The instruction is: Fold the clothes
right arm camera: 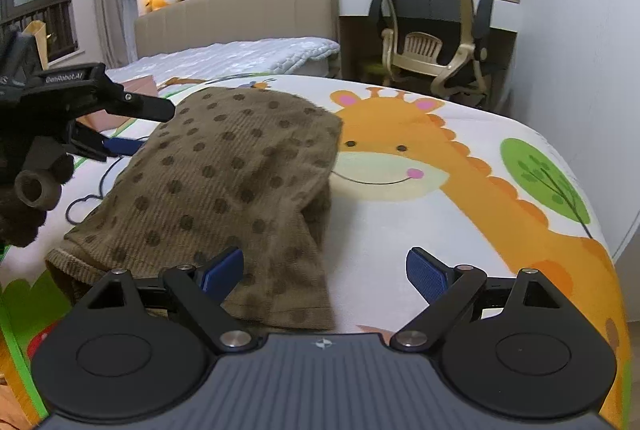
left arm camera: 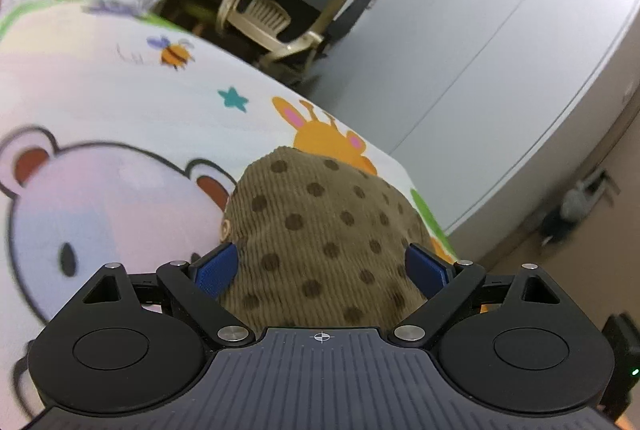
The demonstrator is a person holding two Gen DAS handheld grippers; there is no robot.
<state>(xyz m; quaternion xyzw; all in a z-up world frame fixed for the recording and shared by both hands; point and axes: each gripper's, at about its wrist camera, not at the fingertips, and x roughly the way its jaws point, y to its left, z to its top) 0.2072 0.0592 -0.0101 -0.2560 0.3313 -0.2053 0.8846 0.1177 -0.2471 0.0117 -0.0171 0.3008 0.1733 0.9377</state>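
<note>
Both claws stand with jaws apart, gripping nothing; the right gripper hovers at the near hem of the brown dotted garment lying on the cartoon bedspread; the left gripper straddles its other end.

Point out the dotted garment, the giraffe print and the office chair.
Garment (right arm camera: 224, 182): right wrist view, middle of the cloth.
Giraffe print (right arm camera: 384, 150): right wrist view, its face.
Office chair (right arm camera: 428, 26): right wrist view, backrest.
</note>
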